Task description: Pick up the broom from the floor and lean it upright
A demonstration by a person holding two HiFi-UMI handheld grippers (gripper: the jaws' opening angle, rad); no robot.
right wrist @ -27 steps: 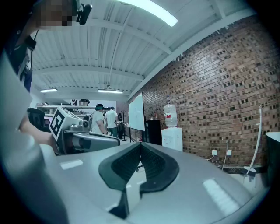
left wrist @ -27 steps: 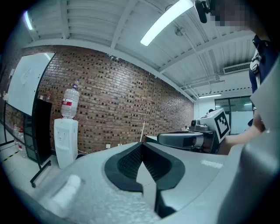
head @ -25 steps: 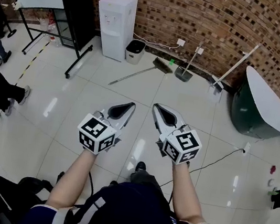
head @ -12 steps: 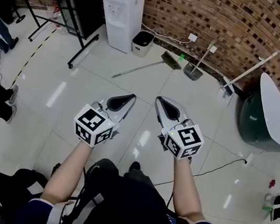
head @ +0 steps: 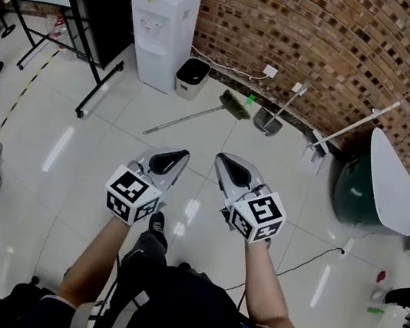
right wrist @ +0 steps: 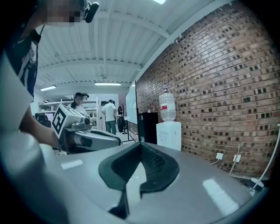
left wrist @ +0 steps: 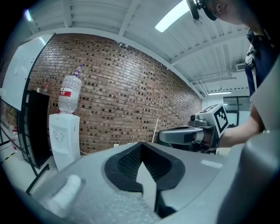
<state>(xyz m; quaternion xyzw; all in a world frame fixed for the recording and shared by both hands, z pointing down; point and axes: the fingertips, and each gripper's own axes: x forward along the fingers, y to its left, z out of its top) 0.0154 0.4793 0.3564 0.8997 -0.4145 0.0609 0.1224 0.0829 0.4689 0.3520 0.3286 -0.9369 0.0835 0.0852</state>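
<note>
Head view: broom (head: 194,115) is seen lying flat on the pale tile floor (head: 71,176) near the brick wall (head: 350,43), its bristle head just beside the bin (head: 191,77) and dustpan (head: 266,121), handle angled off toward lower left. It is well apart from both grippers and untouched. Left gripper (head: 170,160) and right gripper (head: 229,167) are held side by side in front of the person, pointed roughly toward it; in each gripper view the jaws are seen closed together w/ nothing btw them. Broom is judged light, w/ a long, thin, stiff handle, prob. smooth and apt to roll or slip on hard tile. Bristles are soft, so no firm hold is offered there. Handle is best taken approx. mid-length or a bit nearer the head, where balance is expected, w/ the 2nd gripper placed further up for swinging it upright. Jaws must be opened first.
</note>
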